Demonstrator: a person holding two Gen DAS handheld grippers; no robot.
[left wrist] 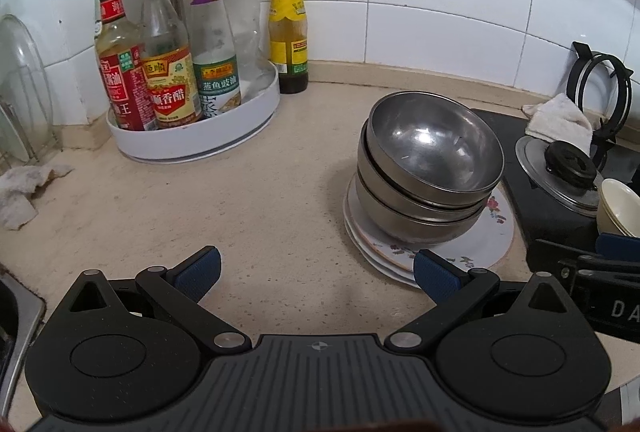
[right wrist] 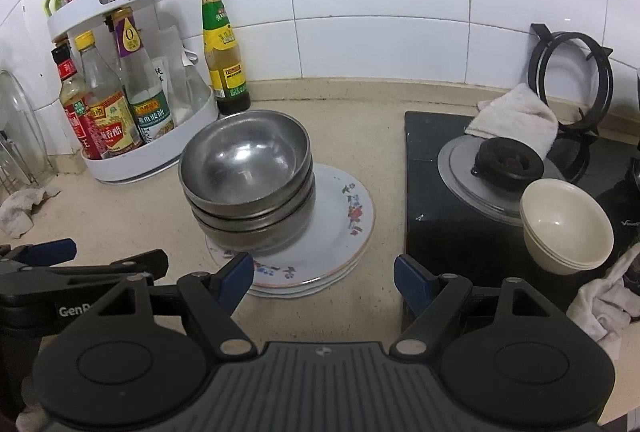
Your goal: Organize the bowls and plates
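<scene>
A stack of steel bowls [left wrist: 430, 167] [right wrist: 248, 179] sits on a stack of white floral plates [left wrist: 492, 236] [right wrist: 344, 228] on the beige counter. Nested cream bowls [right wrist: 566, 226] [left wrist: 618, 207] stand on the black stove top, tilted, to the right. My left gripper [left wrist: 318, 272] is open and empty, low over the counter just left of the plates. My right gripper [right wrist: 324, 280] is open and empty, in front of the plates' right edge. Each gripper shows at the edge of the other's view.
A white two-tier rack of sauce bottles [left wrist: 168, 87] [right wrist: 120, 119] stands at the back left, with a lone bottle [left wrist: 288, 19] [right wrist: 222, 47] beside it. A stove burner [right wrist: 506, 159], pan support [right wrist: 572, 79] and cloths [right wrist: 516, 115] lie right. A dish rack [left wrist: 20, 91] is far left.
</scene>
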